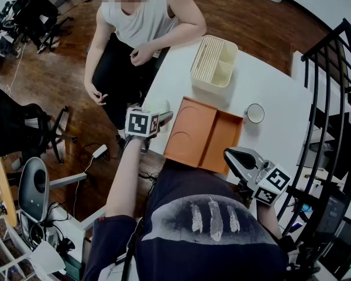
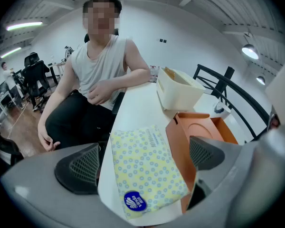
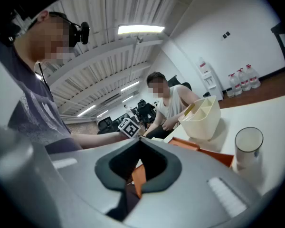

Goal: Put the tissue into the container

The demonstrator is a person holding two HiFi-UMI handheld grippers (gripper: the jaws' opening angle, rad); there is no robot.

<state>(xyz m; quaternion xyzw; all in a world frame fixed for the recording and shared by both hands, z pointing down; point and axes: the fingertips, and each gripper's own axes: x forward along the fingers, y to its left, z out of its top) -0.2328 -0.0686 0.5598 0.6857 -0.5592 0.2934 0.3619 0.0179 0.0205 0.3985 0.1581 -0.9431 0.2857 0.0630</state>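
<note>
None of the task is done yet: the yellow, blue-dotted soft tissue pack [image 2: 147,170] lies at the white counter's [image 1: 269,86] left edge, ungripped between your left claw's [image 2: 142,160] wide-open jaws, your right claw [image 3: 138,165] is closed on nothing, and the cream ribbed plastic container [image 1: 213,60] waits at the far edge.

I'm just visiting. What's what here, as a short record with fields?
tissue pack: lying flat on the white table, beside the orange tray
left gripper: open, jaws either side of the tissue pack, not pressing
right gripper: shut, empty
container: cream, beyond the orange tray, tissue pack not in it
cup: right of the orange tray
</note>
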